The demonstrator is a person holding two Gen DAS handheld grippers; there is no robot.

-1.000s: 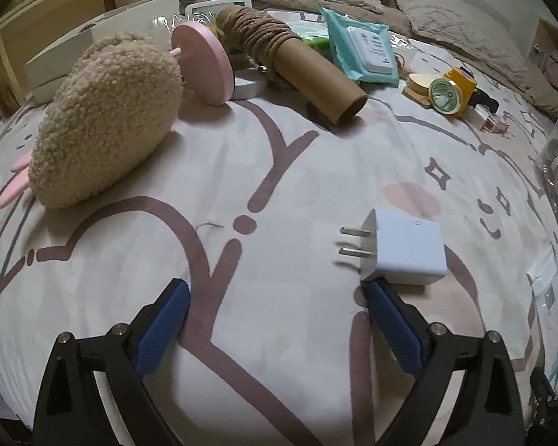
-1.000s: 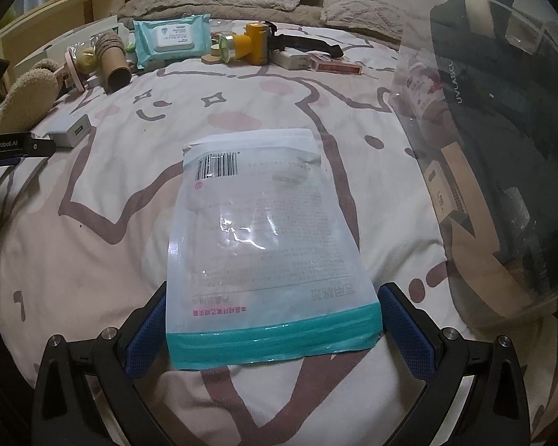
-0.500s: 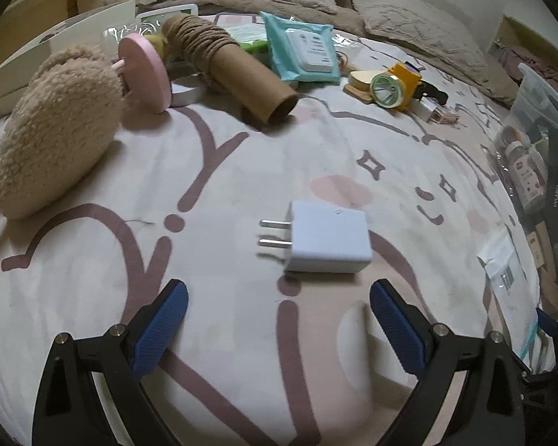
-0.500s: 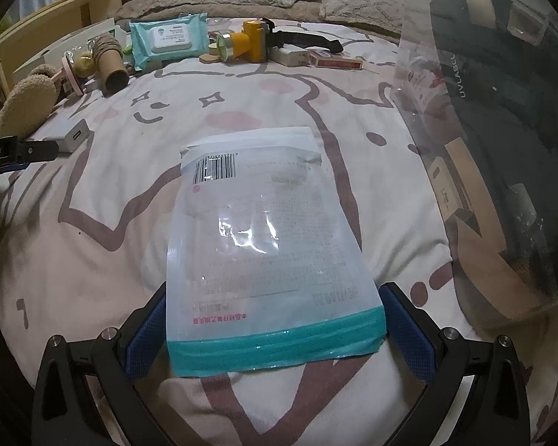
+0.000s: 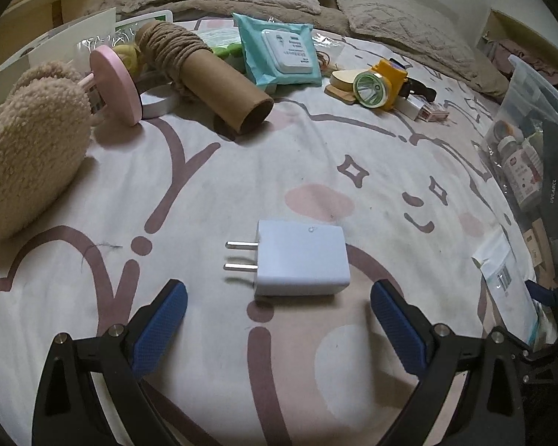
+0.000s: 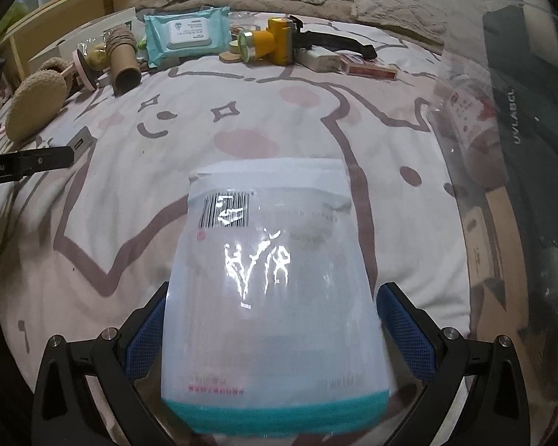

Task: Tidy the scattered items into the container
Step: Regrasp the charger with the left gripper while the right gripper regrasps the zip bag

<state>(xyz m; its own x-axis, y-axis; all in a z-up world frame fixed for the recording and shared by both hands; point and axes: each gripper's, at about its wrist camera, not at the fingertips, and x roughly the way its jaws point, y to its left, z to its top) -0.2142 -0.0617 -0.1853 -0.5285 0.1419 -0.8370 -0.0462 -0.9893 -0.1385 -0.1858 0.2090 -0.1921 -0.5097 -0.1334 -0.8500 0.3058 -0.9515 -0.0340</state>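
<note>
A white plug adapter (image 5: 301, 258) lies flat on the bed sheet, prongs pointing left. My left gripper (image 5: 279, 316) is open, its blue pads just short of the adapter on either side. A clear plastic pouch with a teal edge (image 6: 271, 319) lies on the sheet between the open fingers of my right gripper (image 6: 271, 329). The clear plastic container (image 6: 509, 171) stands at the right with several items inside; it also shows in the left wrist view (image 5: 532, 156).
Further back on the bed lie a fuzzy beige slipper (image 5: 29, 156), a pink disc (image 5: 115, 83), a cardboard tube with twine (image 5: 208, 74), a teal wipes pack (image 5: 282, 52), a yellow headlamp (image 5: 379, 85) and a red box (image 6: 368, 68). Pillows lie behind.
My left gripper has shifted right and forward, so the adapter now sits centred between its fingers. My right gripper has advanced over the pouch, which now reaches further back between its fingers.
</note>
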